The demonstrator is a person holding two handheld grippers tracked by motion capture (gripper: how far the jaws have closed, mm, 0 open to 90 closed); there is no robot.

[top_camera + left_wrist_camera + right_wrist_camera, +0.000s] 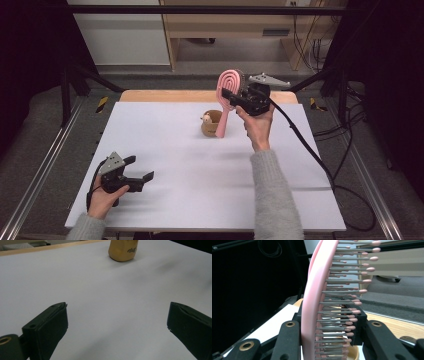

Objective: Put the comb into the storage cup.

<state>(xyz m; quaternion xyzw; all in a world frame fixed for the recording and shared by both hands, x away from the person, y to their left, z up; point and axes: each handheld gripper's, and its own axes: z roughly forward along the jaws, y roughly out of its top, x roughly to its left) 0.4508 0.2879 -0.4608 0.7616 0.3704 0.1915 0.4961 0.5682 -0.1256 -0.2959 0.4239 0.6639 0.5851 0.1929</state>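
The right tool [235, 97] is gripping a pink hairbrush [227, 100] by its head, jaws closed across it; in the right gripper view the pink back [312, 302] is lying against one jaw and the bristles [342, 305] are pointing toward the other. The brush's long axis is running nearly vertical, head up, handle down. The handle tip is hanging just beside the tan cup [211, 122], on the cup's right side in the high view; whether it is touching the cup or the table [175, 165] cannot be told. The likely next move is lowering the handle into the cup, which would call for shifting the brush slightly left over the mouth.

The left tool [131, 172] is resting near the table's front left, jaws open and gripping nothing, well apart from the cup [123, 250], so the right hand [257, 125] is the nearer one.
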